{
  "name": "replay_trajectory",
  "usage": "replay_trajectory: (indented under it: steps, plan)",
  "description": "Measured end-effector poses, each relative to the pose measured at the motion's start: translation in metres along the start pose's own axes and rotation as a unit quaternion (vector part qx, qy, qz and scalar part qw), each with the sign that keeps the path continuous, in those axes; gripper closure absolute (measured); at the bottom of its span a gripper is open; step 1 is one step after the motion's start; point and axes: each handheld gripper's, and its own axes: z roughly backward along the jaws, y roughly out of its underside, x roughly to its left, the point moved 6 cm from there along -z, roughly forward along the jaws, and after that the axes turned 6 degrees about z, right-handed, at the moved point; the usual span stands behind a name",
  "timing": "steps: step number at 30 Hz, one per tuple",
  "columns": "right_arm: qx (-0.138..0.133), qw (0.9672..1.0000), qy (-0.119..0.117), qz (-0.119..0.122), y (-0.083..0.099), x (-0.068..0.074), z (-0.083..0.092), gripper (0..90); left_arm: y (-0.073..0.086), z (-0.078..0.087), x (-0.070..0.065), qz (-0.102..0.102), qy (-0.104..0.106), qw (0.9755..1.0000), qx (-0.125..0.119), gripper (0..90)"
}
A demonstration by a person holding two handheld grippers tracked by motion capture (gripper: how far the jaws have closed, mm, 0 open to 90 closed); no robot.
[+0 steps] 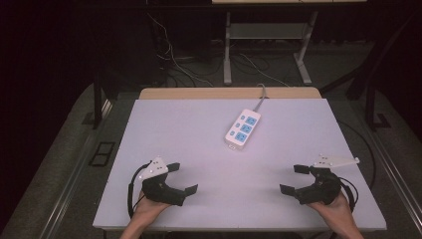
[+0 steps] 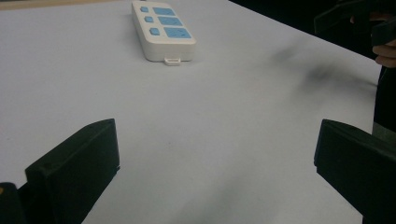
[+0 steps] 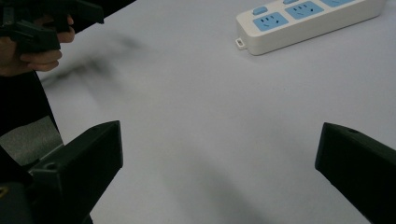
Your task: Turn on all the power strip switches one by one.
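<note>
A white power strip (image 1: pixel 242 129) with blue sockets lies slanted in the middle of the white table top (image 1: pixel 199 144), its grey cord running off the far edge. It lies ahead of the jaws in the left gripper view (image 2: pixel 162 31) and in the right gripper view (image 3: pixel 303 21). My left gripper (image 1: pixel 181 178) rests low at the near left, jaws wide apart, nothing between them. At the near right my right gripper (image 1: pixel 294 179) stands open too, empty. Both point inward toward the table's middle, well short of the strip.
The table's wooden far edge (image 1: pixel 229 93) borders a dark floor with loose cables (image 1: pixel 174 59) and a metal desk frame (image 1: pixel 228 50). In the left gripper view the other hand (image 2: pixel 385 51) shows at the right; in the right gripper view the other hand (image 3: pixel 35 51) shows at the left.
</note>
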Motion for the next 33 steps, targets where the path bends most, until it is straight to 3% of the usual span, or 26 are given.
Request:
replay_trajectory:
  steps: [15, 33]
  plan:
    - [0.029, 0.9994, -0.015, 0.012, -0.014, -0.002, -0.007, 0.6, 0.001, 0.0, 0.002, 0.007, 0.002, 1.0, -0.001, 0.0]
    - [0.051, 0.9977, -0.029, 0.036, -0.051, -0.01, -0.023, 0.6, 0.001, 0.002, 0.004, 0.013, 0.007, 0.9999, -0.002, 0.0]
